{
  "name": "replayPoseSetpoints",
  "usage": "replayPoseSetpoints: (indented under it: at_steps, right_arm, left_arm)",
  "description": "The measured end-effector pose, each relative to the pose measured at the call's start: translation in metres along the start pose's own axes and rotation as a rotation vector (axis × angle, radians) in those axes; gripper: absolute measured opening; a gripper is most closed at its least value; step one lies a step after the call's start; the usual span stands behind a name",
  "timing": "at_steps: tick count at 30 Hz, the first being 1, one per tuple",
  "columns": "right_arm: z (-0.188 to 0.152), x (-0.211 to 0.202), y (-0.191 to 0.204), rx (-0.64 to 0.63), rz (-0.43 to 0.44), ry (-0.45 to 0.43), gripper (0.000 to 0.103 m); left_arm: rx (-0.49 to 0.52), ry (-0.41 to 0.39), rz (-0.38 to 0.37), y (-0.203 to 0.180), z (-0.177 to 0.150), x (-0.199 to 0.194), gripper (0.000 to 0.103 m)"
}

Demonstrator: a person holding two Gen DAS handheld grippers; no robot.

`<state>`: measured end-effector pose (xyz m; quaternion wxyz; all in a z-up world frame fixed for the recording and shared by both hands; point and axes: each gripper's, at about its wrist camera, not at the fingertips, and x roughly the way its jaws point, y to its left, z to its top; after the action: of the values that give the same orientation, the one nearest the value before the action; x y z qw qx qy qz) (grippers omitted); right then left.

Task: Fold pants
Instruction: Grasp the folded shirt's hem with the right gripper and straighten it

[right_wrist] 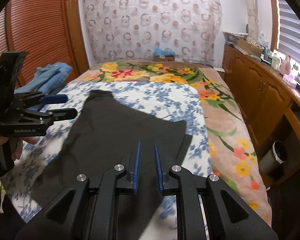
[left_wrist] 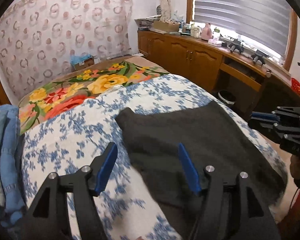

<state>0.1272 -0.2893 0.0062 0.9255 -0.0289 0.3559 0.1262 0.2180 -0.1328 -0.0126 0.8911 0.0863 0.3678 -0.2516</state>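
Dark pants (right_wrist: 118,138) lie folded flat on the blue-flowered quilt (right_wrist: 170,100), spreading toward twelve o'clock from both grippers. Left gripper (left_wrist: 148,152) hangs over their left edge, fingers wide, nothing between. Right gripper (right_wrist: 147,150) hovers above them, fingers narrow, a slim gap, gripping nothing.

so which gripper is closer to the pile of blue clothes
Left. The left gripper hangs just beside the blue clothes at the bed's far-left edge; the right gripper is over the black pants, farther away.

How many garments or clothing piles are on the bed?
2: dark pants spread on the blue-floral cover, and a blue clothing pile at the bed's left edge. Others may be hidden.
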Motion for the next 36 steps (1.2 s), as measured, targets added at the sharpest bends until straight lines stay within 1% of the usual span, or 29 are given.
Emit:
replayPoseSetpoints:
  at_steps: [3, 6, 9, 12, 14, 20, 23, 24, 27, 29, 31, 32, 34, 35, 36]
  right_arm:
    - [-0.007, -0.011, 0.011, -0.003, 0.013, -0.008, 0.013]
    - [-0.015, -0.019, 0.021, -0.008, 0.020, -0.010, 0.013]
    - [-0.024, -0.024, 0.029, -0.014, 0.025, -0.005, 0.014]
    - [-0.032, -0.026, 0.035, -0.017, 0.030, 0.001, 0.015]
    - [-0.037, -0.028, 0.037, -0.010, 0.033, 0.003, 0.015]
    - [-0.051, -0.034, 0.040, 0.014, 0.040, 0.005, 0.016]
    - [-0.056, -0.038, 0.040, 0.024, 0.042, 0.008, 0.020]
    - [-0.058, -0.039, 0.041, 0.025, 0.041, 0.008, 0.020]
    - [-0.061, -0.041, 0.043, 0.021, 0.038, 0.011, 0.021]
    - [-0.063, -0.042, 0.044, 0.019, 0.040, 0.015, 0.021]
    - [-0.067, -0.044, 0.046, 0.012, 0.038, 0.017, 0.021]
    - [-0.068, -0.045, 0.047, 0.012, 0.039, 0.018, 0.021]
    - [-0.072, -0.047, 0.047, 0.020, 0.042, 0.020, 0.021]
    - [-0.073, -0.049, 0.046, 0.026, 0.043, 0.021, 0.021]
    - [-0.075, -0.049, 0.046, 0.030, 0.043, 0.021, 0.021]
  left_arm:
    - [-0.001, 0.005, -0.015, -0.007, -0.011, -0.010, 0.063]
    - [0.007, 0.011, 0.000, -0.015, -0.024, -0.019, 0.063]
    - [-0.013, 0.011, 0.005, -0.018, -0.038, -0.029, 0.063]
    - [-0.044, 0.030, 0.002, -0.019, -0.052, -0.034, 0.063]
    - [-0.061, 0.043, 0.005, -0.019, -0.062, -0.036, 0.063]
    - [-0.089, 0.040, 0.026, -0.020, -0.084, -0.049, 0.063]
    - [-0.076, 0.033, 0.029, -0.024, -0.094, -0.056, 0.063]
    - [-0.073, 0.031, 0.030, -0.024, -0.096, -0.057, 0.060]
    - [-0.067, 0.039, 0.028, -0.028, -0.101, -0.059, 0.056]
    - [-0.057, 0.038, 0.016, -0.033, -0.104, -0.061, 0.050]
    - [-0.044, 0.038, 0.018, -0.037, -0.107, -0.063, 0.041]
    - [-0.038, 0.038, 0.017, -0.040, -0.109, -0.064, 0.034]
    - [-0.043, 0.035, 0.002, -0.042, -0.113, -0.067, 0.031]
    - [-0.043, 0.034, -0.003, -0.044, -0.115, -0.069, 0.022]
    - [-0.040, 0.035, -0.002, -0.045, -0.116, -0.070, 0.019]
